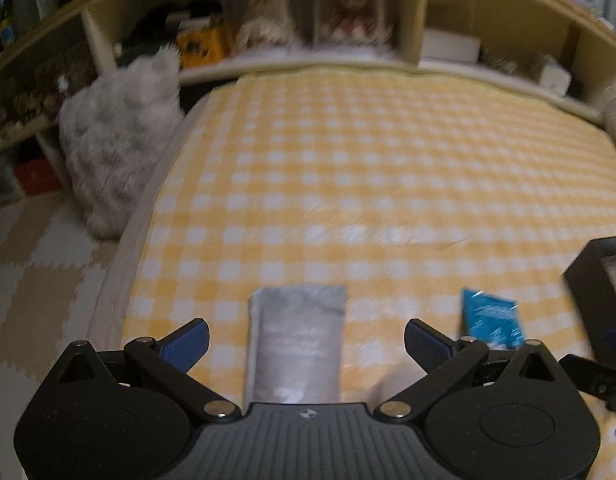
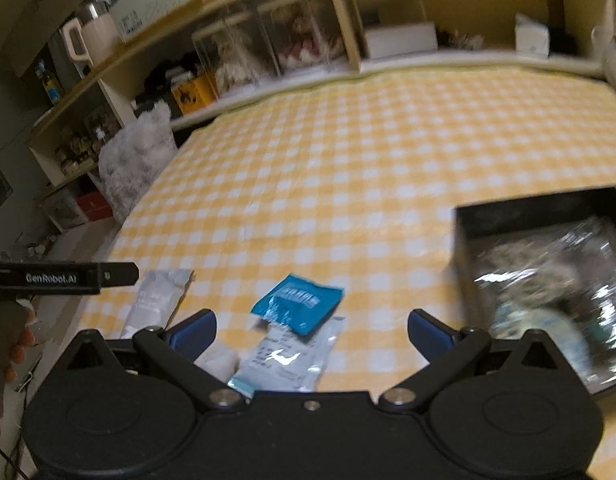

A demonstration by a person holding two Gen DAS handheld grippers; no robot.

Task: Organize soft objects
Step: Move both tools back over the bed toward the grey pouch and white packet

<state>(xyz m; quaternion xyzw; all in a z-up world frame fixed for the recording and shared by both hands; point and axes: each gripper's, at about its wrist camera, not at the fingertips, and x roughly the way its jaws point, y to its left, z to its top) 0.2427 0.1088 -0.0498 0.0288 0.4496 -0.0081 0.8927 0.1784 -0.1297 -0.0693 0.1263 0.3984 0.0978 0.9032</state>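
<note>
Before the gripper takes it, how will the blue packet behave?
The blue packet looks flat and thin, so probably light and floppy. Its glossy surface may slip. It overlaps the clear packet, so that one might shift too.

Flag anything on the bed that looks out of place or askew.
Three packets lie loose outside the black box: a grey packet, a blue packet lying skewed across a clear packet. Both tongs are open, holding nothing.

A yellow-and-white checked cover (image 1: 388, 168) spreads across the bed; a shelf unit (image 2: 388, 12) runs along its far edge at twelve o'clock, holding boxes and blurred clutter; a yellow box (image 2: 194, 94) sits there at eleven; checkered foam floor mats (image 1: 36, 280) lie at nine.
</note>
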